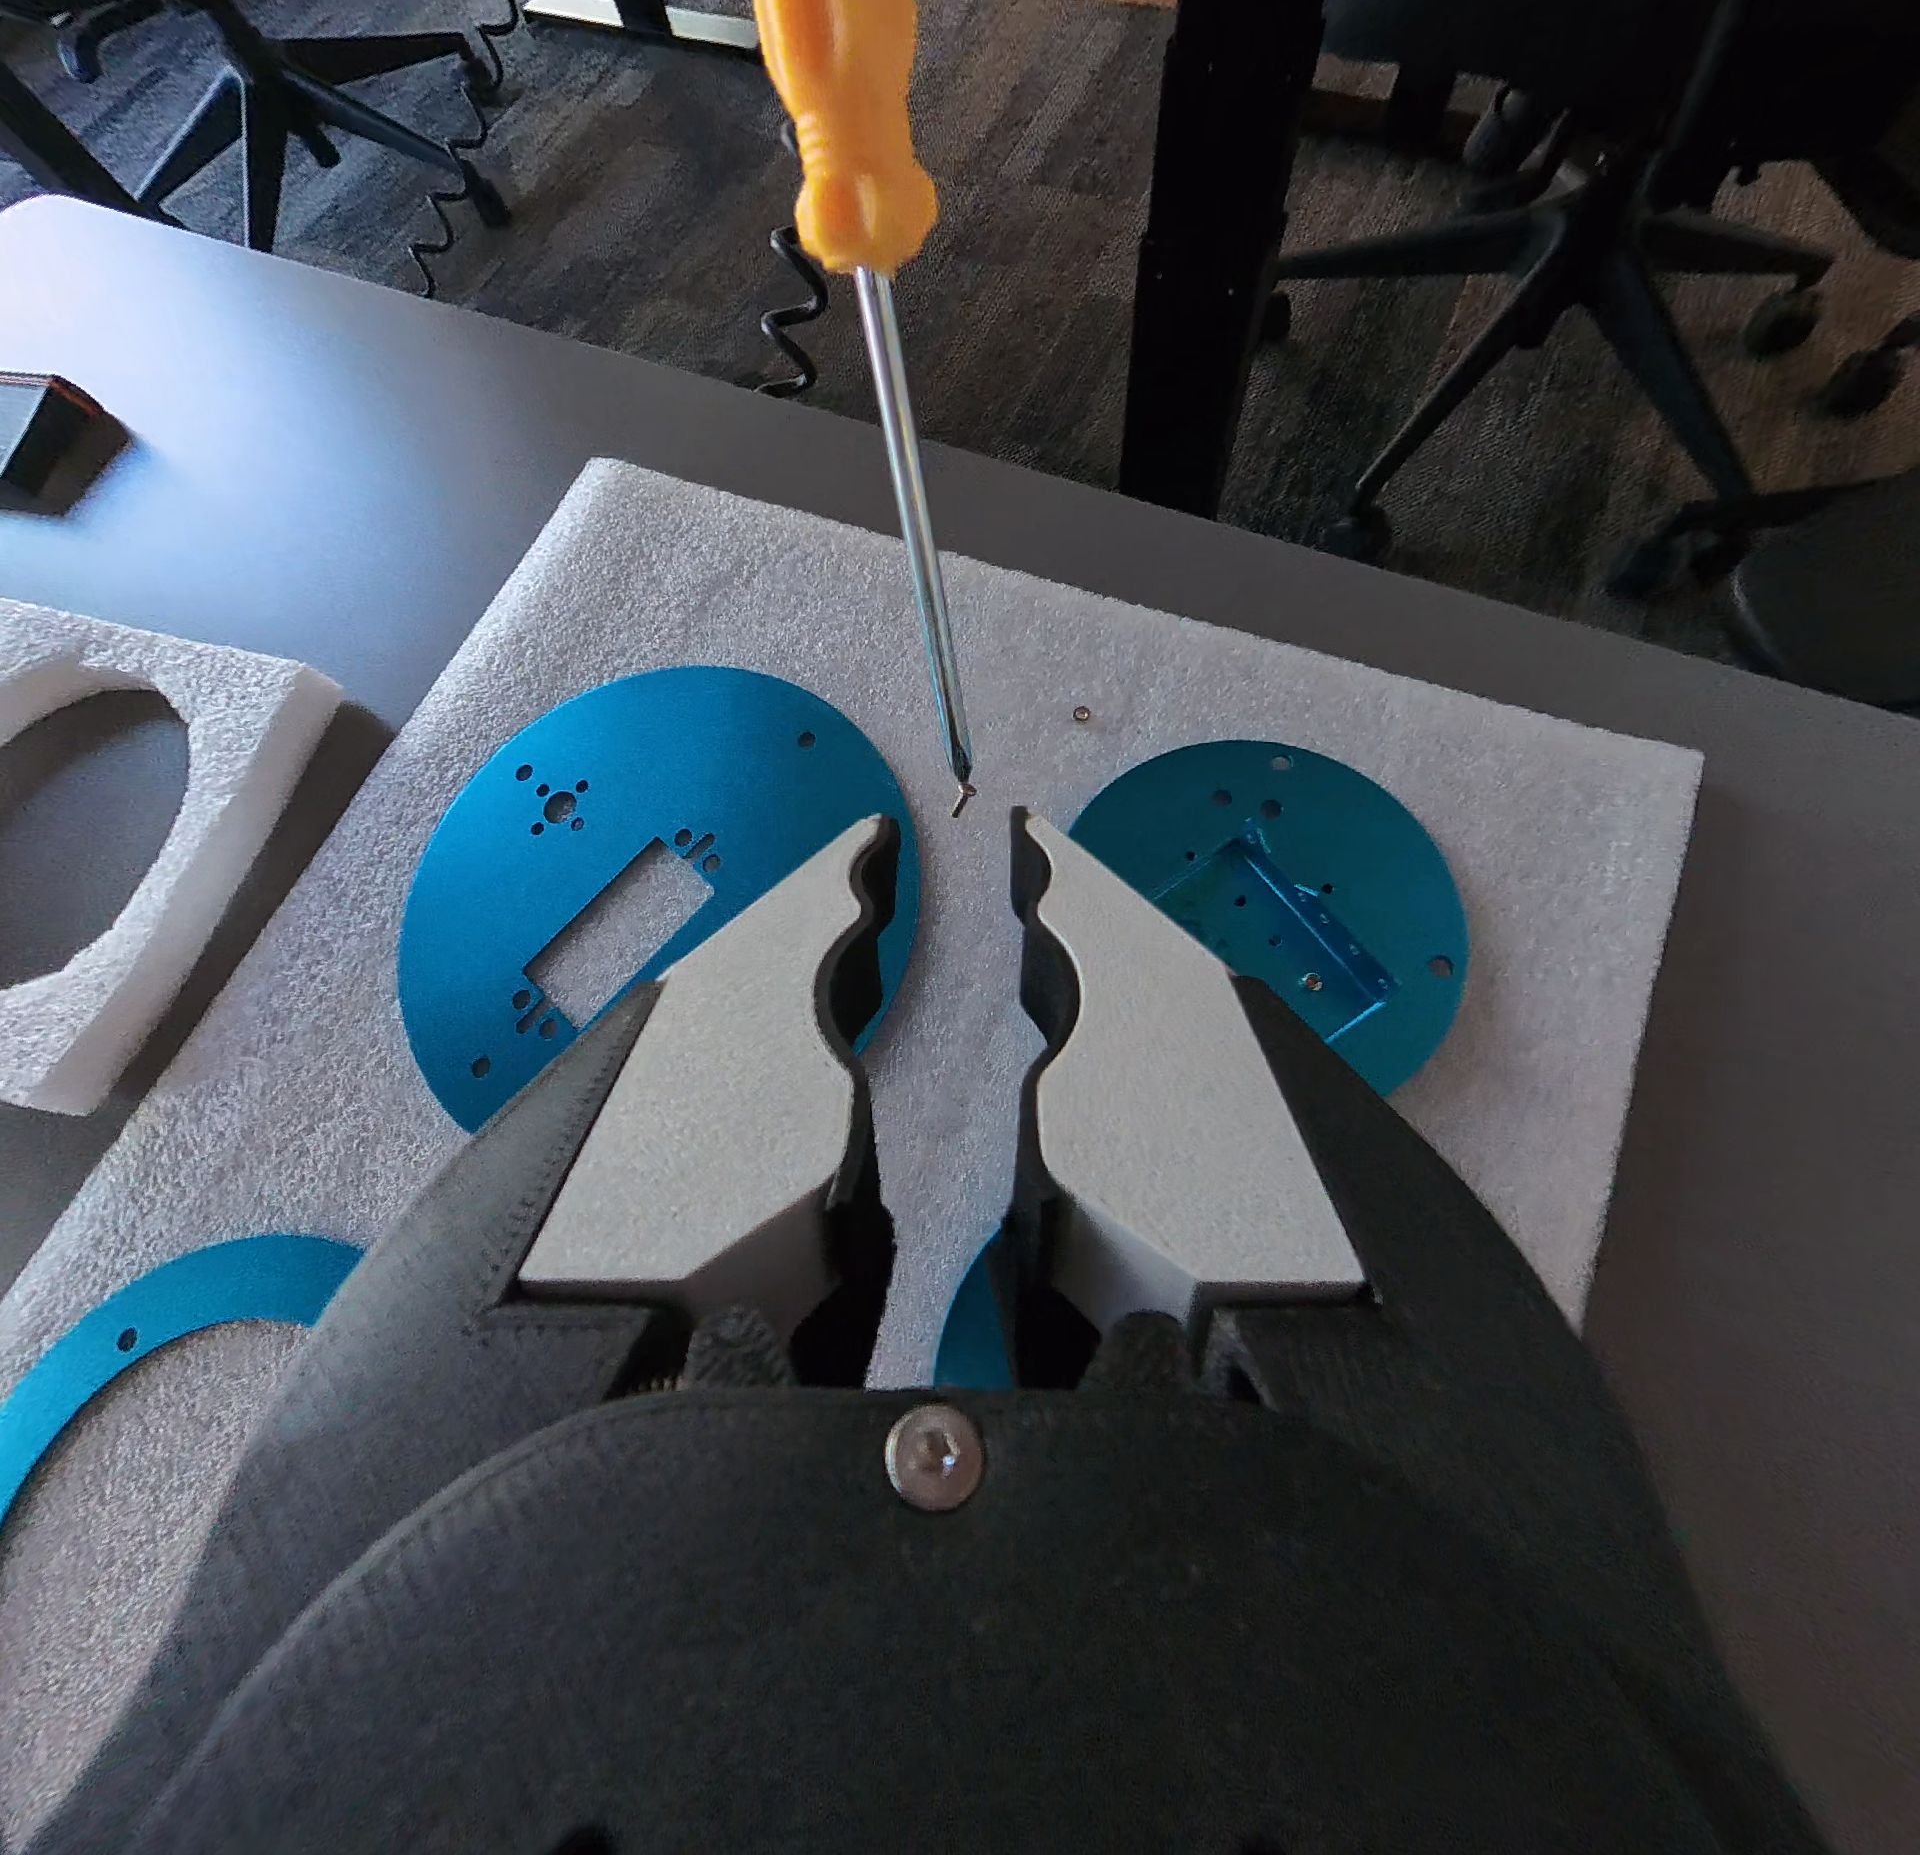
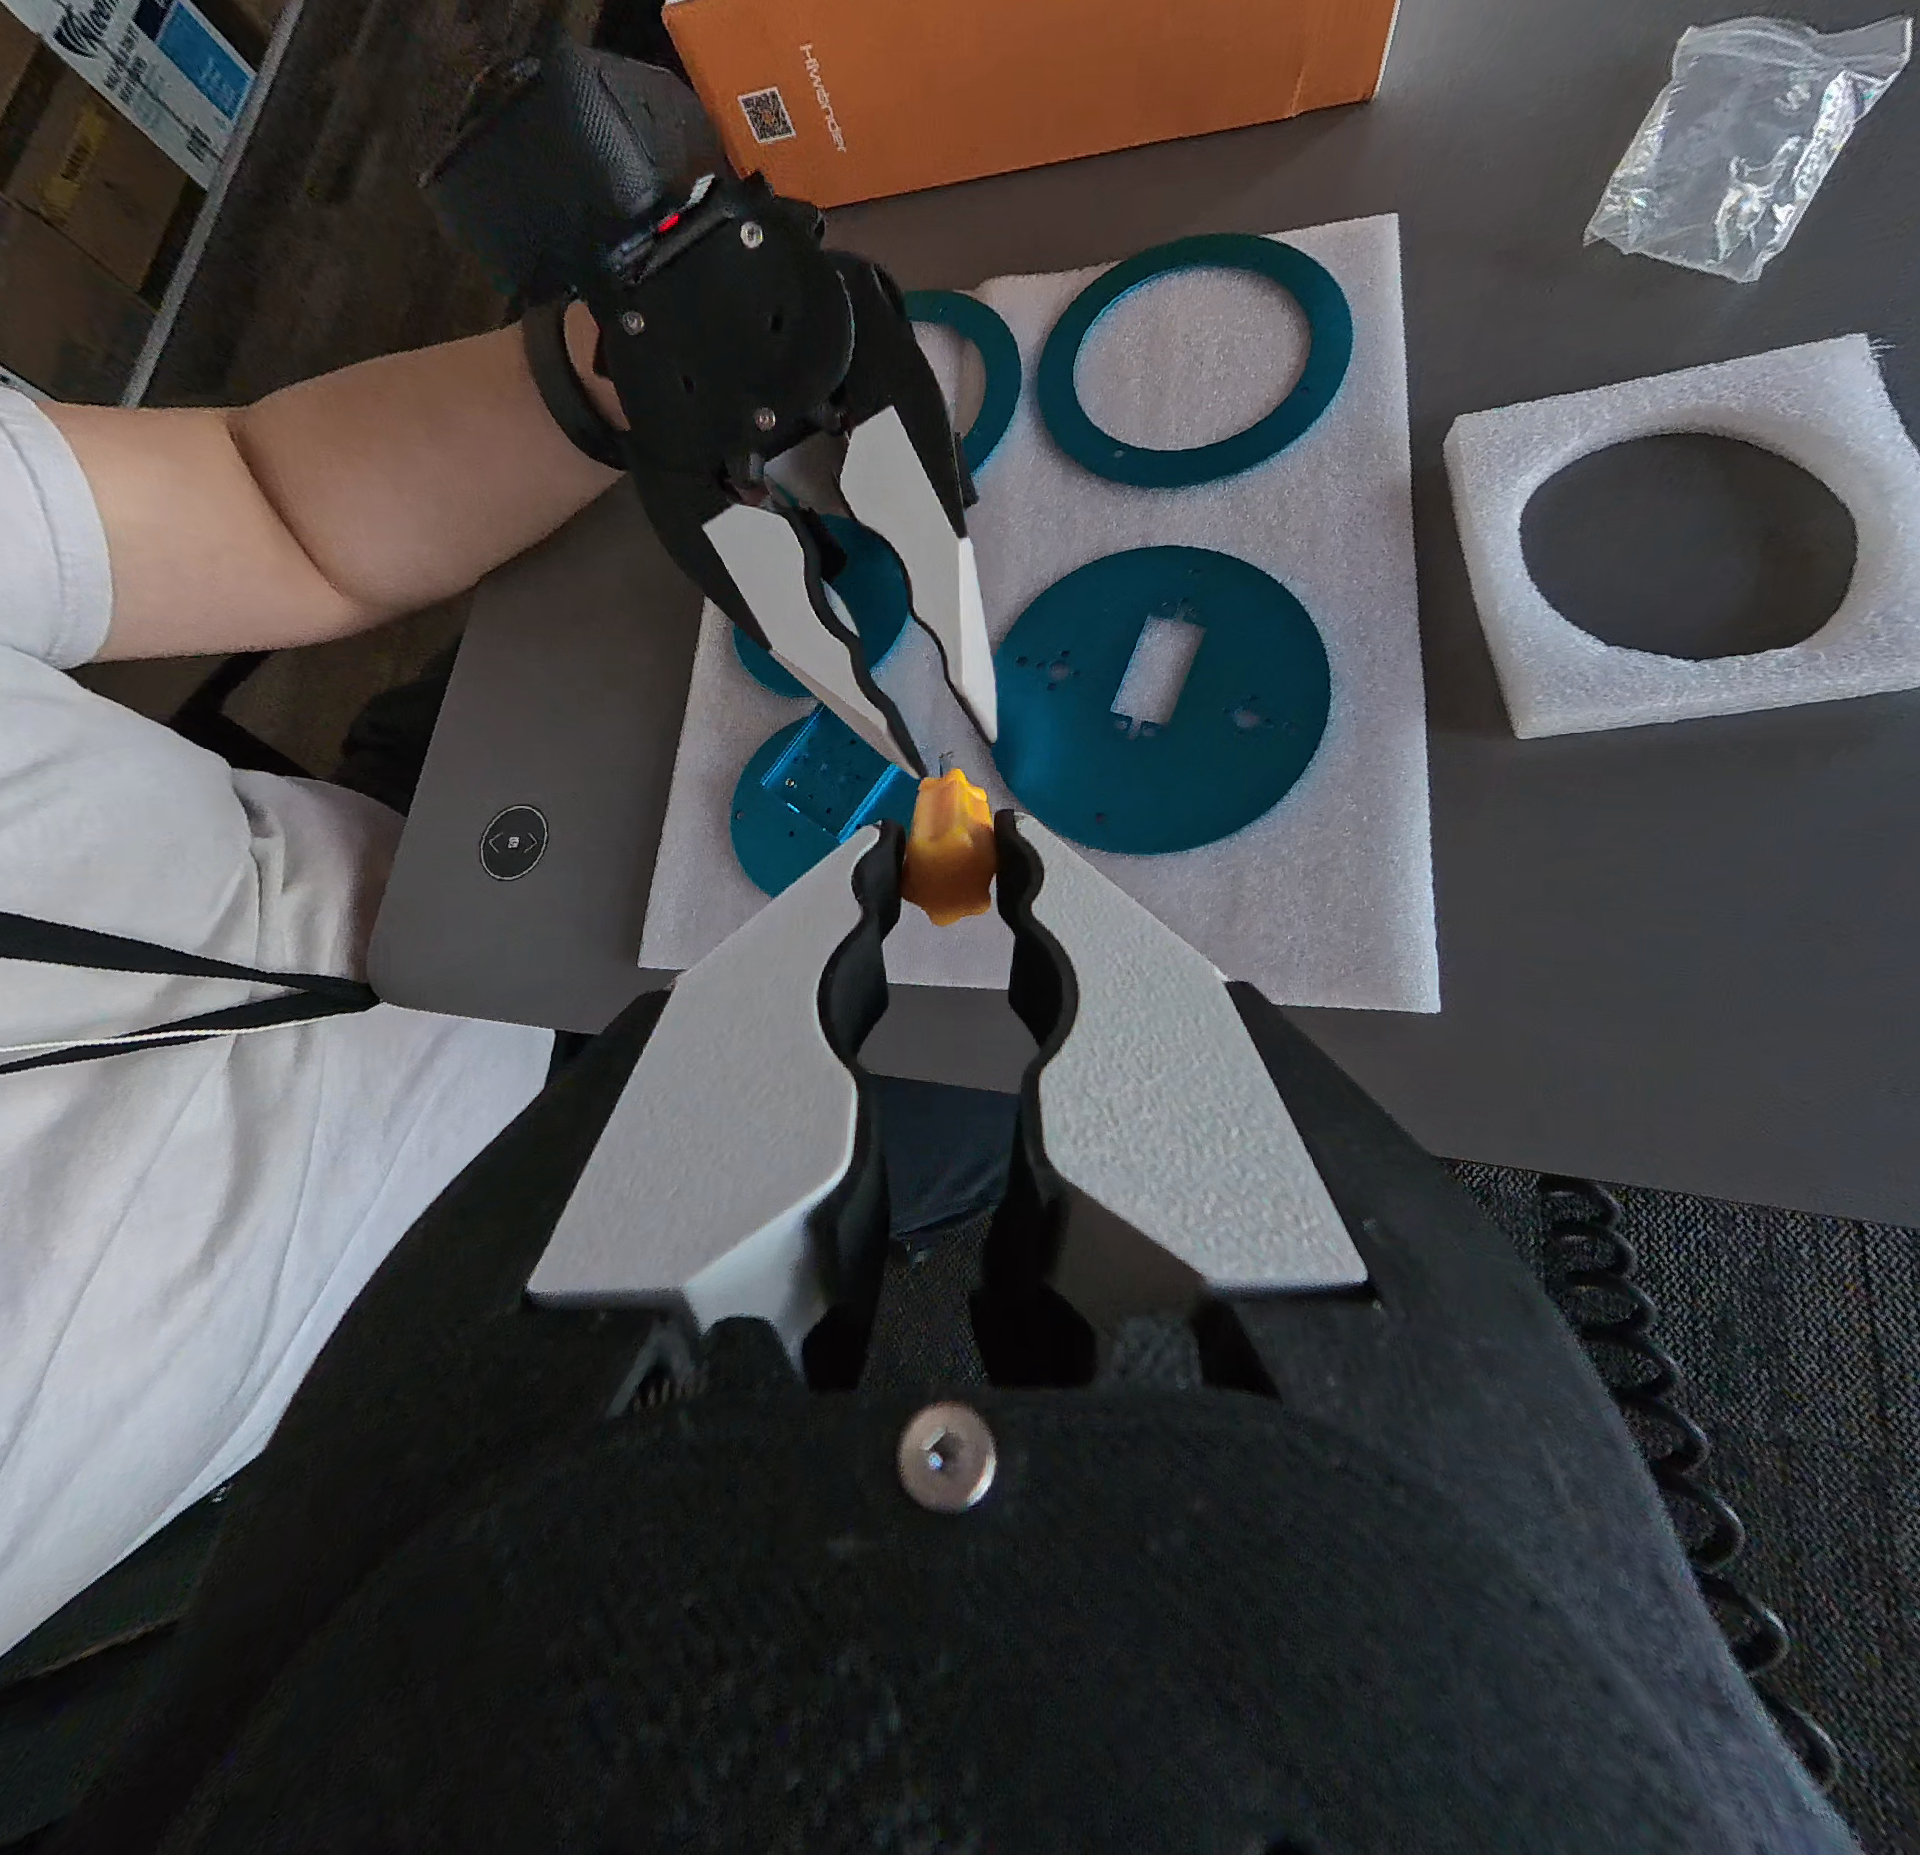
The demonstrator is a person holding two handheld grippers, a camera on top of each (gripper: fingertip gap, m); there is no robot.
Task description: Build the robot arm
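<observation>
Screwdriver (image 1: 844, 112): orange handle, bright silver shaft. My fingers (image 1: 727, 1036): white faces, black wavy pads, black housing. Slotted disc (image 1: 623, 849), bracketed disc (image 1: 1340, 870), rings (image 2: 1195, 356): anodised blue. Foam sheet (image 1: 1247, 662) and cut-out foam block (image 2: 1683, 538): white, pebbled. Counter (image 1: 312, 434): dark grey. Box (image 2: 1039, 49): orange. Bag (image 2: 1756, 143): clear.

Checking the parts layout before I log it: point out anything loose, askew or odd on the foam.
Two small loose bits lie on the foam sheet, off any plate: a tiny screw at the screwdriver tip, and a small ring-like piece farther back. Otherwise the blue plates lie flat.
</observation>
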